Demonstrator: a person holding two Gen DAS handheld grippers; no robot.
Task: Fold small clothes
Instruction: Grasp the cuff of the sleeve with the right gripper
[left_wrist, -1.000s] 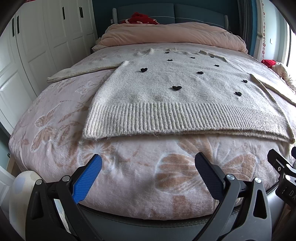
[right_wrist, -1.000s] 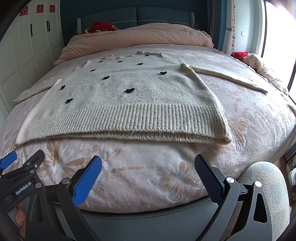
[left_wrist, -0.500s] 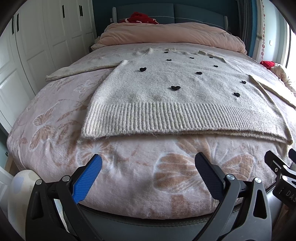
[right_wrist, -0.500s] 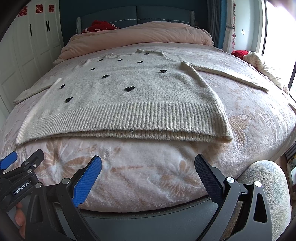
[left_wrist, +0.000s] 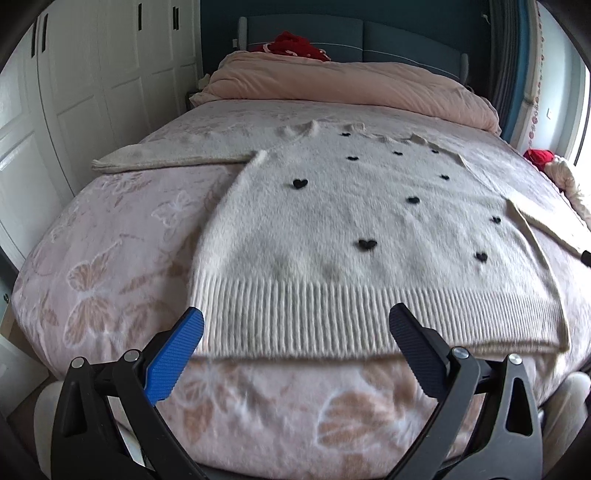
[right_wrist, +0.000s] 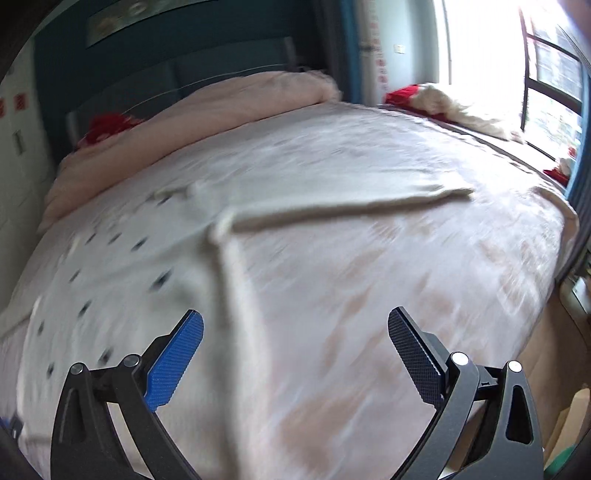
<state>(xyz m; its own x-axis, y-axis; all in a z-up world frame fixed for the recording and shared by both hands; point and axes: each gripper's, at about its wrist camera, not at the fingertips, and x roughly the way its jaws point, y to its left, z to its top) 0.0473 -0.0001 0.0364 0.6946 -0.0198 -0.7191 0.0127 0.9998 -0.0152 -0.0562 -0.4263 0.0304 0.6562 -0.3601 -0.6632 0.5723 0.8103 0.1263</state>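
A cream knit sweater (left_wrist: 354, 236) with small black hearts lies flat on the bed, ribbed hem nearest me, sleeves spread to both sides. My left gripper (left_wrist: 295, 325) is open, its fingertips just over the hem's left half. In the blurred right wrist view the sweater (right_wrist: 122, 266) fills the left side and its right sleeve (right_wrist: 332, 201) stretches out across the bedspread. My right gripper (right_wrist: 295, 326) is open above the bed, just right of the sweater's side edge, with nothing between its fingers.
The bed has a pink butterfly-print bedspread (left_wrist: 110, 266) and a rolled pink duvet (left_wrist: 351, 85) by the dark headboard. White wardrobe doors (left_wrist: 55, 110) stand to the left. A bright window (right_wrist: 535, 66) and red and white items (right_wrist: 424, 96) are to the right.
Both grippers have moved forward over the bed. The left one now reaches the hem. The right one has swung right and up toward the right sleeve, blurring its view.
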